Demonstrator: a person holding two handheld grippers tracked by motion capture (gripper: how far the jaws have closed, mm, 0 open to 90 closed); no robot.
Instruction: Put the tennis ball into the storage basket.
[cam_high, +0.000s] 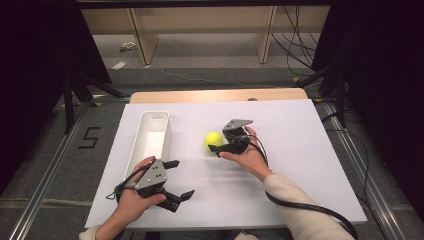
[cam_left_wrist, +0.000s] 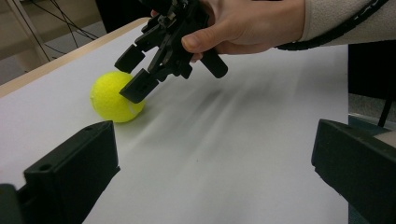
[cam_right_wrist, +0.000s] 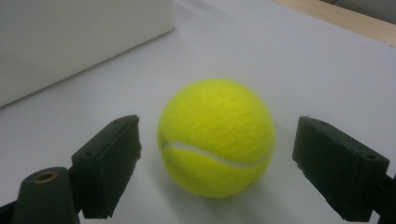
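The ball (cam_right_wrist: 215, 137), lying on the desk (cam_high: 280, 185) right of the white bin (cam_high: 150, 137), is straddled by the wide-spread right tongs (cam_right_wrist: 217, 172); closing is needed next. The left tongs (cam_high: 179, 178) are held wide.

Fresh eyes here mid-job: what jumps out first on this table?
The bright yellow felt tennis ball stands out mid-table on the white table surface, sitting between the open jaws of the right gripper without being clamped. Left of it lies a long white plastic bin, and the left gripper hovers open near the front edge.
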